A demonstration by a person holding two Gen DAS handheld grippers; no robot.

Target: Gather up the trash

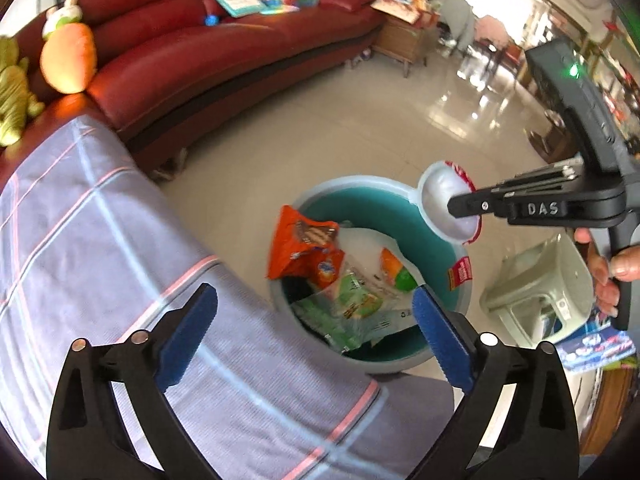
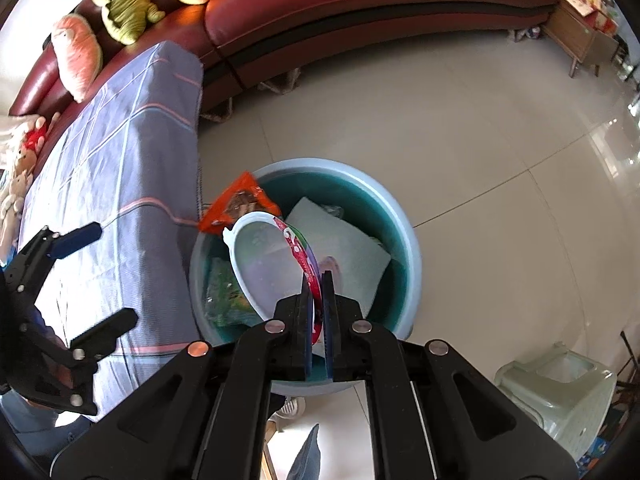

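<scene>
Since our right gripper (image 2: pixel 317 280) is pinching the cup (image 2: pixel 272 264) over the basin (image 2: pixel 408 256) and our left gripper (image 1: pixel 316 328) is spread empty, we should just release it centred.

We record a basin (image 2: pixel 404 240), pale blue at the rim and teal within. In it lie an orange wrapper (image 1: pixel 296 248), green wrappers (image 1: pixel 352 304) and a white sheet (image 2: pixel 344 244). The cup (image 2: pixel 264 264) is white, with a red printed lid flap. The cloth (image 1: pixel 100 220) on the surface is grey-violet, checked in pale blue and pink lines. The sofa (image 1: pixel 224 56) is dark red. On it sit an orange plush (image 1: pixel 68 60) and a green plush (image 2: pixel 124 4). The floor (image 2: pixel 480 140) is cream tile. The stool (image 2: pixel 560 392) is pale green. Both grippers are black with blue pads (image 1: pixel 184 340).
</scene>
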